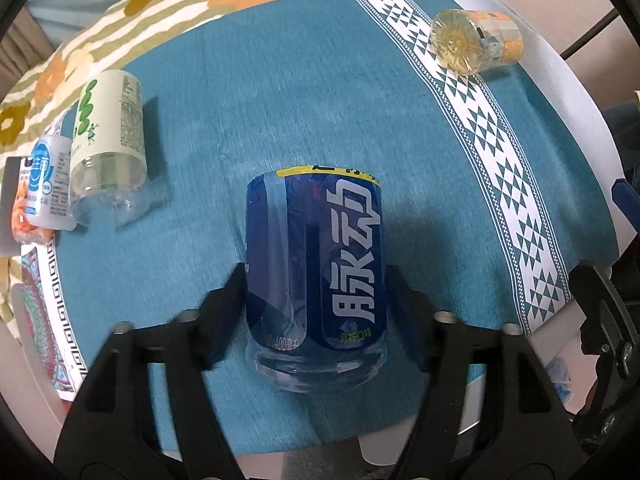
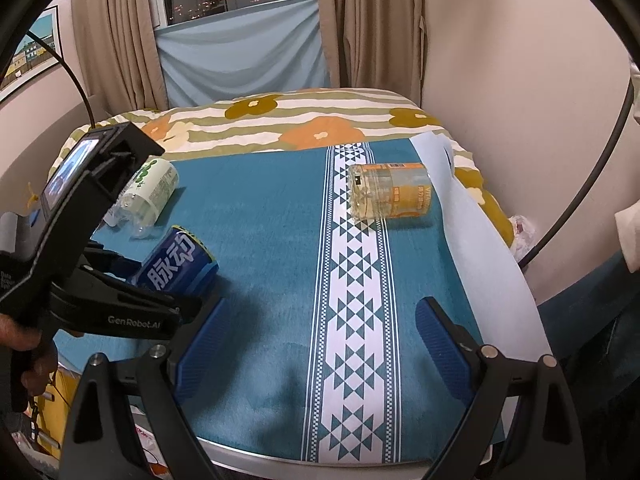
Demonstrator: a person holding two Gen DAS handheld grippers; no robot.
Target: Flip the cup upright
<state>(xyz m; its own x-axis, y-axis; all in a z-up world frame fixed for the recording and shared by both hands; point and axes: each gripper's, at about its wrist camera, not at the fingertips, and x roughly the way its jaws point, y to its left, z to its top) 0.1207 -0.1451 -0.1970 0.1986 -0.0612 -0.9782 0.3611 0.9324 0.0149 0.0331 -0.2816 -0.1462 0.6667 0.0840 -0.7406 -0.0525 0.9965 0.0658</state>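
A clear cup with a blue label (image 1: 316, 276) sits between the fingers of my left gripper (image 1: 316, 292), which is shut on it; it is tilted, its base toward the camera. In the right wrist view the same blue cup (image 2: 176, 268) is held just above the teal cloth (image 2: 260, 240) by the left gripper (image 2: 132, 280). An orange-labelled cup (image 2: 390, 194) lies on its side on the white patterned stripe, also in the left wrist view (image 1: 476, 42). A green-labelled cup (image 1: 106, 140) lies on its side at the left. My right gripper (image 2: 320, 344) is open and empty above the cloth's near part.
A small blue-and-white labelled container (image 1: 44, 184) lies beside the green-labelled cup. A floral quilt (image 2: 280, 120) borders the cloth at the back. A wall (image 2: 520, 100) rises close on the right. The table's front edge (image 2: 320, 460) is near the right gripper.
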